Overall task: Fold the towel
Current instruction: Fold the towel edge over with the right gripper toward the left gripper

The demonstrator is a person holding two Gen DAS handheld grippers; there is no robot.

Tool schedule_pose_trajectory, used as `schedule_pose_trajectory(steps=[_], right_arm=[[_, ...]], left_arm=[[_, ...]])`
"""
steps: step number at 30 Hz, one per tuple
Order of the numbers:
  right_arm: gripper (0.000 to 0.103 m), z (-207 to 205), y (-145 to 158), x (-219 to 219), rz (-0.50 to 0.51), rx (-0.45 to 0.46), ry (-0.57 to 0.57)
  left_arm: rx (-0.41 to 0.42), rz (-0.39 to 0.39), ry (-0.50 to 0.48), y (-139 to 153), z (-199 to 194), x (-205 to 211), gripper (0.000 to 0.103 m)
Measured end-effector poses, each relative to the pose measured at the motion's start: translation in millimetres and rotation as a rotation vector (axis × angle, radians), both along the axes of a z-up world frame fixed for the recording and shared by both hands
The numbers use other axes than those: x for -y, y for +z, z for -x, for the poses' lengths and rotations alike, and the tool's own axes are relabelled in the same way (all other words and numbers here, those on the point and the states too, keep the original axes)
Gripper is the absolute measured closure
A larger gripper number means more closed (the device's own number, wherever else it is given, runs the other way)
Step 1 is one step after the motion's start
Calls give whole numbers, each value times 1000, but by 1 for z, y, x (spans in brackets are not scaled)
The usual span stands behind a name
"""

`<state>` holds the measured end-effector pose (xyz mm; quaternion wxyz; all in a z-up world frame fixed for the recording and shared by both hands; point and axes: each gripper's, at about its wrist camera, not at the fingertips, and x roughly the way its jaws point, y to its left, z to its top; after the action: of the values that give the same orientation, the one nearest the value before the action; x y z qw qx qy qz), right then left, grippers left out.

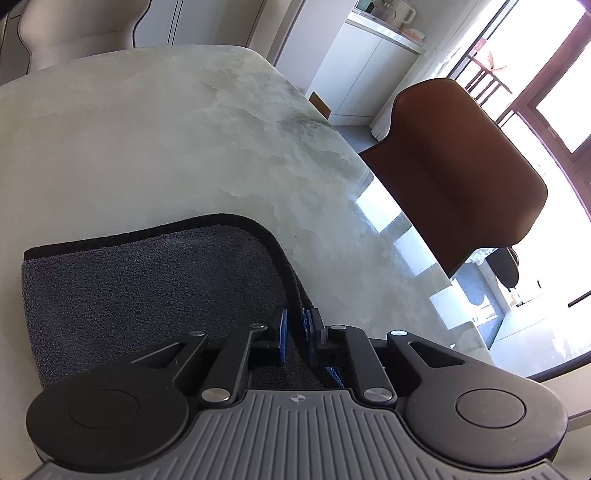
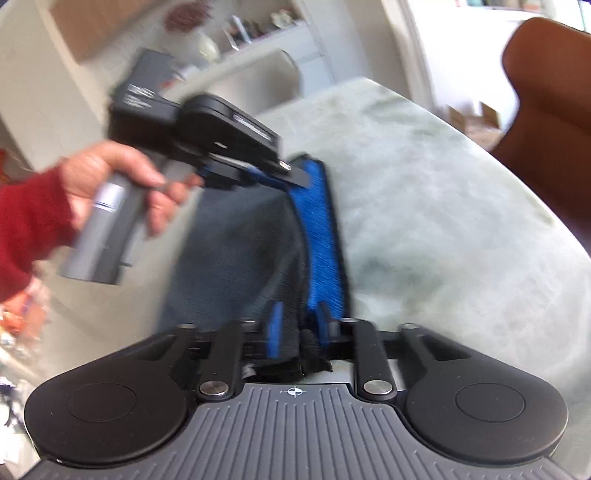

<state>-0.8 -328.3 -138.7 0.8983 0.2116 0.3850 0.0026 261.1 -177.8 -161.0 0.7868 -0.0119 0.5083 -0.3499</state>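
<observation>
A dark grey towel (image 1: 140, 280) with a black hem lies on the pale marble table (image 1: 184, 129), its underside blue. My left gripper (image 1: 297, 325) is shut on the towel's right edge near the table's front. In the right wrist view the towel (image 2: 236, 251) is lifted, its blue side (image 2: 321, 229) showing. My right gripper (image 2: 299, 325) is shut on the towel's near edge. The left gripper (image 2: 291, 177) shows there too, held by a hand in a red sleeve, pinching the towel's far corner. The right wrist view is blurred.
A brown chair (image 1: 461, 166) stands at the table's right side and shows in the right wrist view (image 2: 550, 85). A pale chair (image 1: 74, 29) stands behind the table. White cabinets (image 1: 362, 66) and bright windows (image 1: 546, 92) lie beyond. Shelves (image 2: 236, 37) stand at the back.
</observation>
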Motion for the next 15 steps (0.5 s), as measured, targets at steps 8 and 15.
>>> schedule_pose_trajectory(steps=[8,15], right_arm=[[85,6,4,8,59,-33,-29],[85,5,7,-2,99,-29,3]], left_arm=[[61,72,-10,10,2,-10,79],[38,34,-16,-4,-3,-6,75]])
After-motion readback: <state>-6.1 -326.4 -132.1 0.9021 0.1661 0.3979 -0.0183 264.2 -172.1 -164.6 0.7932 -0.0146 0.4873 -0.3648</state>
